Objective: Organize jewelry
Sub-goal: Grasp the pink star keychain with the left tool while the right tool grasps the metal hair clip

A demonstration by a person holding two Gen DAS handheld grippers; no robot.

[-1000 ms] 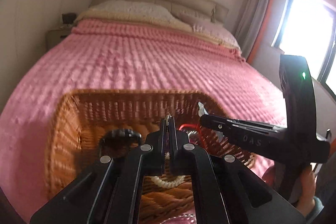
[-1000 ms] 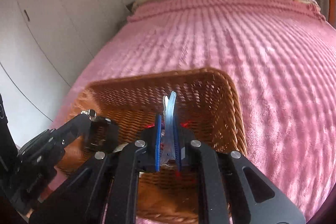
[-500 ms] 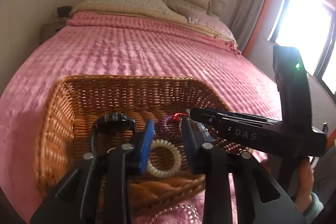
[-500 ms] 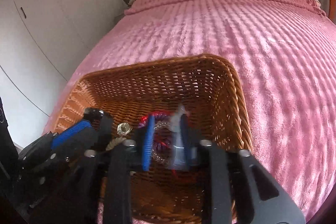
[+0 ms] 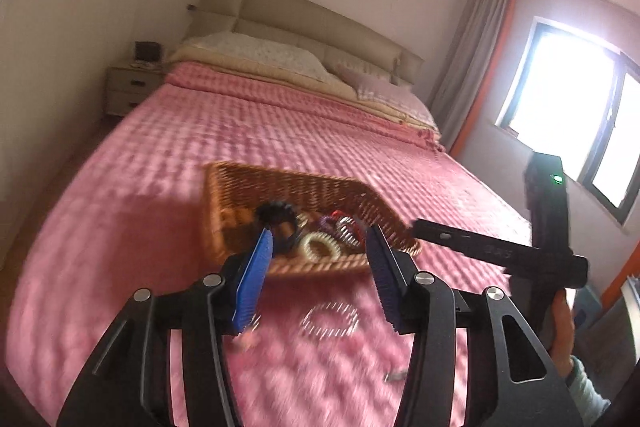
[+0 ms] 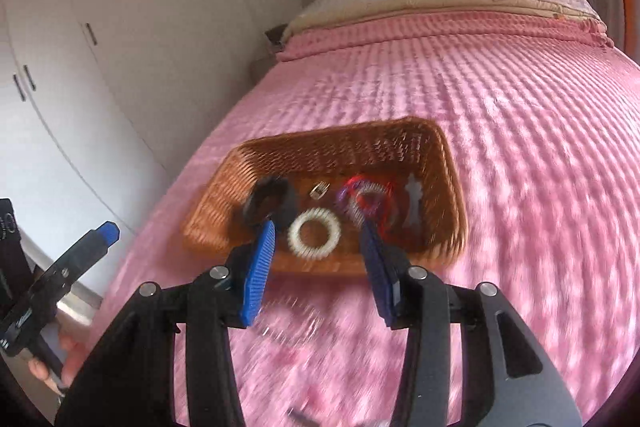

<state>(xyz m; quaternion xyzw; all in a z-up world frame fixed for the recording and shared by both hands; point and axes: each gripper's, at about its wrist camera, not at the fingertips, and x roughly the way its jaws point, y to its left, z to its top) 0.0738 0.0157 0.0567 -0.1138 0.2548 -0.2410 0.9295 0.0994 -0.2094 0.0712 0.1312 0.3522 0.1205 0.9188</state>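
Observation:
A wicker basket [image 5: 280,173] [image 6: 340,139] sits on the pink bedspread. In it lie a black hair tie [image 6: 268,201], a white spiral tie [image 6: 314,233], red and purple spiral ties [image 6: 368,199], a pale clip [image 6: 414,203] and a small metal piece [image 6: 319,191]. My left gripper [image 5: 319,231] hangs back from the basket's near side, its jaws opening with nothing between them. My right gripper [image 6: 318,227] hovers there too, jaws opening and empty. A clear spiral ring [image 5: 330,319] lies on the bedspread below both grippers.
The pink bedspread [image 6: 520,107] stretches far behind and to the right of the basket. Pillows [image 5: 260,51] and a headboard are at the far end. A nightstand [image 5: 128,91] and white wardrobes [image 6: 80,47] stand left. A small dark piece [image 5: 396,377] lies near the bed's front.
Both grippers were shut inside the basket, the right on the pale clip and the left on a small metal piece. Both opened, left these in the basket and drew back and upward.

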